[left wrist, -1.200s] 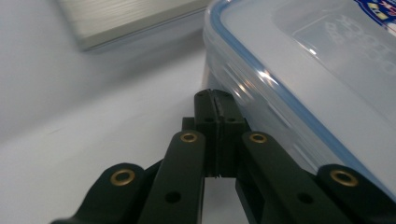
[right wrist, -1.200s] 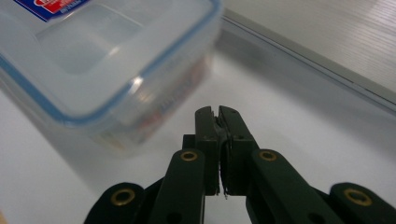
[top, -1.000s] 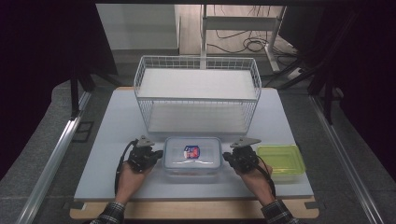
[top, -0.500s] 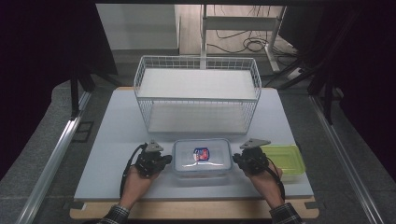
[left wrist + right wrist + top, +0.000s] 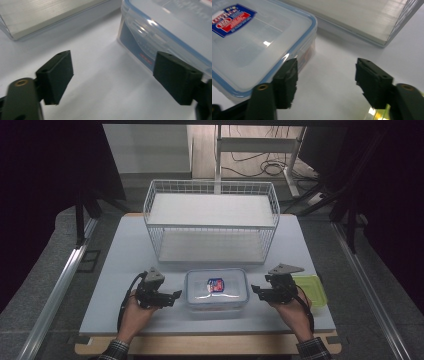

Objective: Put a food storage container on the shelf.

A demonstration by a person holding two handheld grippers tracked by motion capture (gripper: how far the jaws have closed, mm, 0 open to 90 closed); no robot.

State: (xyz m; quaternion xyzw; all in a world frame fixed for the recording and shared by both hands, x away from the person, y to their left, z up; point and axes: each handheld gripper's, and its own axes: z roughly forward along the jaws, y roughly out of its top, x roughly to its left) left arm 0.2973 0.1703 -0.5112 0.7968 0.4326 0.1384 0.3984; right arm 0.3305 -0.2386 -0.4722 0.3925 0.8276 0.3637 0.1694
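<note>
Clear lidded container (image 5: 216,289) stood between left gripper (image 5: 173,296) and right gripper (image 5: 256,291); both had just been opening, jaws apart, nothing between them. Risk, as judged: a stray jaw could nudge the container toward the wire basket (image 5: 211,222) or green lid (image 5: 313,290).

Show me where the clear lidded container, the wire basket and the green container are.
clear lidded container (image 5: 216,289), high view, on the lid beside its sticker.
wire basket (image 5: 210,225), high view, on the front top rim.
green container (image 5: 314,290), high view, on its lid, right of the right gripper.

Left hand-held gripper (image 5: 174,296) and right hand-held gripper (image 5: 256,291) just opened.
</note>
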